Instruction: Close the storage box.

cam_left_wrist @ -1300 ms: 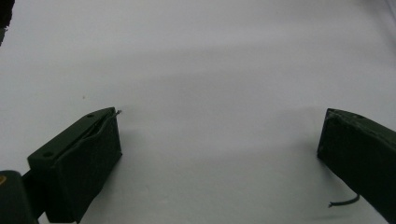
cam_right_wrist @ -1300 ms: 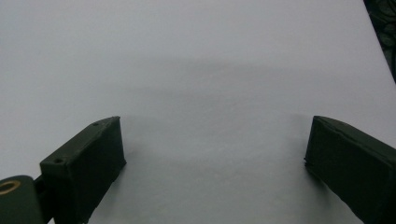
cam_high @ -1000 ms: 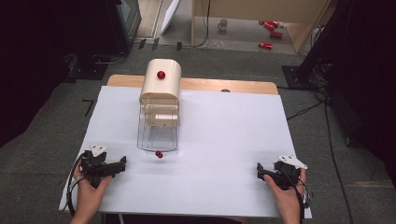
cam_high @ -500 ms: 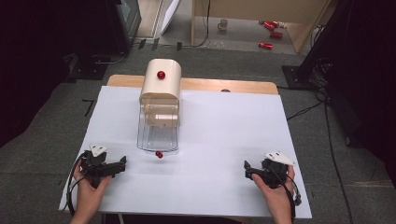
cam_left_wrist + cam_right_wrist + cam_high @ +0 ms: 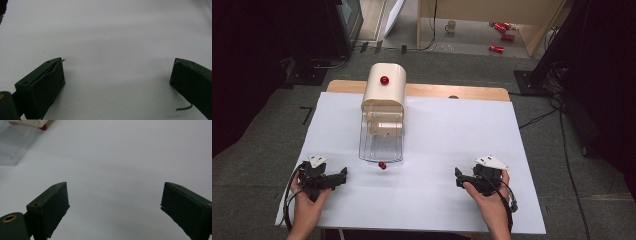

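Both hand-held grippers, left (image 5: 343,173) and right (image 5: 458,177), rest wide, empty, on white desk (image 5: 452,130). Clear dispenser (image 5: 381,135) ahead, between them; red knob (image 5: 382,165) at its foot. Risk: careless reach tips dispenser.

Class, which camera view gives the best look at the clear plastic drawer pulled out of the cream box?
The high view: the clear drawer shows whole, sticking out of the cream box toward the person. The right gripper view catches one corner of it at the top left. The left gripper view looks across white table cover.
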`<state>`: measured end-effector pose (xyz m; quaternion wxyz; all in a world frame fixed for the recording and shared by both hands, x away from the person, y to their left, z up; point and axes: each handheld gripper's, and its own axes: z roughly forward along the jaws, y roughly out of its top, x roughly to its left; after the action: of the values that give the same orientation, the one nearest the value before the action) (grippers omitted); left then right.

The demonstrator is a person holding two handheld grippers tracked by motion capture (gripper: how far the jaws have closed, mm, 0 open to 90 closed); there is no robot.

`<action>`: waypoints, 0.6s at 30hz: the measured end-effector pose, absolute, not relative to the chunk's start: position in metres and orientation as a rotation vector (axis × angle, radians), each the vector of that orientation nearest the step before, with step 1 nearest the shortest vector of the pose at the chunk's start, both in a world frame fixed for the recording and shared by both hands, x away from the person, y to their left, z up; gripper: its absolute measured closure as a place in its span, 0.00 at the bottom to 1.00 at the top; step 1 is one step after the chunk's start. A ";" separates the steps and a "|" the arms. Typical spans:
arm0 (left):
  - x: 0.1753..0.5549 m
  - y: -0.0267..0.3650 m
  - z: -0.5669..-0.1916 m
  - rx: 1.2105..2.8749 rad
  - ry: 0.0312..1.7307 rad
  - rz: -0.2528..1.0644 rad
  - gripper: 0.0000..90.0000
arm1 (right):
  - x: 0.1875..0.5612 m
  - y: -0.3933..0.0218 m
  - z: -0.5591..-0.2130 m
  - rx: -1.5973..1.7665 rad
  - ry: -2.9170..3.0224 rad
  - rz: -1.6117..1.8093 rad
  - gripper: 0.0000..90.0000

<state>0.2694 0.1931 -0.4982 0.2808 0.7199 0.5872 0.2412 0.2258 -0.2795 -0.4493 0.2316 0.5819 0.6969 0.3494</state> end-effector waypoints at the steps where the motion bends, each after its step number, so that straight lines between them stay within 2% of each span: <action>1: 0.269 0.193 -0.498 1.930 1.574 0.646 0.00 | 0.226 -0.277 -0.449 1.598 1.920 0.966 0.08; 4: 0.269 0.193 -0.498 1.930 1.574 0.646 0.00 | 0.228 -0.270 -0.447 1.592 1.932 0.977 0.10; 6: 0.269 0.193 -0.498 1.930 1.574 0.647 0.00 | 0.228 -0.265 -0.446 1.584 1.925 0.985 0.15; 18: 0.269 0.193 -0.498 1.930 1.574 0.646 0.00 | 0.234 -0.236 -0.441 1.536 1.987 1.022 0.15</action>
<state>0.2694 0.1931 -0.4982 0.2806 0.7200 0.5871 0.2412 0.2339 -0.2355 -0.4406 0.2134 0.5535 0.7158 0.3684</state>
